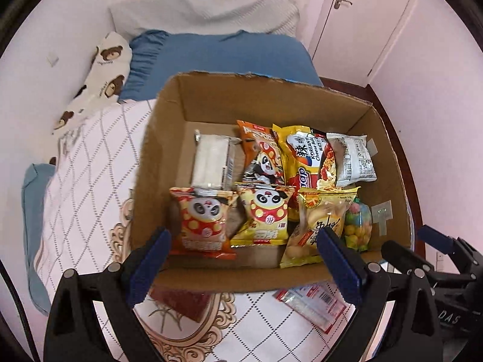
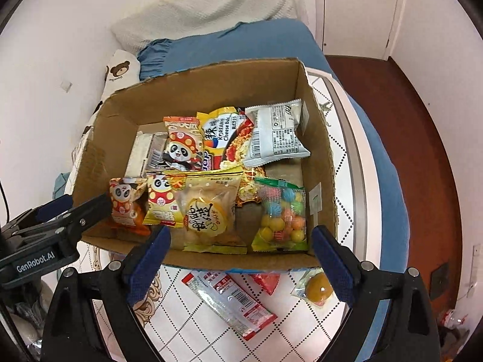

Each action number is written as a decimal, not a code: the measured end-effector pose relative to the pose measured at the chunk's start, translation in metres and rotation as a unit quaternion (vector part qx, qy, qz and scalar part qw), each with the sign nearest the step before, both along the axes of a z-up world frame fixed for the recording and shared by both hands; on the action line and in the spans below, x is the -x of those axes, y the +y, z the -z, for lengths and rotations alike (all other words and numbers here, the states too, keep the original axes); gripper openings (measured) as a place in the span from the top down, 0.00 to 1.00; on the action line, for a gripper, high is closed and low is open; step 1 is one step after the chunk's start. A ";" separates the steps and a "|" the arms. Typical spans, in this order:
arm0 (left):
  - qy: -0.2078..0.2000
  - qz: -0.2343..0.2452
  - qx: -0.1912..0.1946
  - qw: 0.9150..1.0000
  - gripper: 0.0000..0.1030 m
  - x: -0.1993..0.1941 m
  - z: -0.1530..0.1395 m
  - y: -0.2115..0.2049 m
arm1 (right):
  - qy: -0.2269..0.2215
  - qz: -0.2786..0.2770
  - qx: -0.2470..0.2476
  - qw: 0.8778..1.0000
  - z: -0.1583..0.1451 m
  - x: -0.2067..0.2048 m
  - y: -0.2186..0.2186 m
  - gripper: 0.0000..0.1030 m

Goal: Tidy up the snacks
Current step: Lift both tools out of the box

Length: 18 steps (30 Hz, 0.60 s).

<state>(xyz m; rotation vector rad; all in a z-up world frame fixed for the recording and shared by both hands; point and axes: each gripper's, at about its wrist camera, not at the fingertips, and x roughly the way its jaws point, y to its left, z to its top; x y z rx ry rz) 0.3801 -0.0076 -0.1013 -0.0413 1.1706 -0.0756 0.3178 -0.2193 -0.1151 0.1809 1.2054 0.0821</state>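
Observation:
An open cardboard box [image 1: 271,96] [image 2: 211,84] stands on the bed and holds several snacks. Among them are panda bags [image 1: 202,220] [image 2: 181,144], a yellow Korean cheese noodle pack [image 1: 305,154], a white packet [image 2: 276,134], a yellow pastry bag [image 2: 208,211] and a bag of coloured candy balls [image 2: 280,214]. In front of the box lie a long red-and-white packet [image 2: 229,301] [image 1: 311,304], a red packet [image 2: 267,282], a small wrapped yellow sweet [image 2: 317,289] and a dark red packet [image 1: 184,301]. My left gripper [image 1: 244,235] [image 2: 84,200] hovers open over the box's near left. My right gripper [image 2: 241,232] [image 1: 406,238] hovers open over its near right. Neither holds anything.
The box rests on a white quilt [image 1: 90,181] with a diamond pattern. Behind it are a blue pillow [image 1: 217,54], a bear-print pillow [image 1: 99,78] and a white pillow [image 2: 211,9]. Dark wooden floor [image 2: 422,120] and a white door [image 2: 359,9] lie to the right.

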 end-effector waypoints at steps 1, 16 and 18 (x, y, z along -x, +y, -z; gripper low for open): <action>-0.006 -0.001 -0.002 1.000 0.04 0.004 -0.003 0.002 | -0.003 -0.001 -0.001 1.000 -0.002 0.002 0.000 0.07; -0.104 0.010 -0.011 0.995 0.04 0.088 -0.062 0.005 | -0.115 -0.001 0.032 0.993 -0.074 0.078 0.014 0.07; -0.113 0.014 -0.008 0.993 0.04 0.101 -0.071 0.003 | -0.126 0.000 0.034 0.992 -0.081 0.088 0.014 0.07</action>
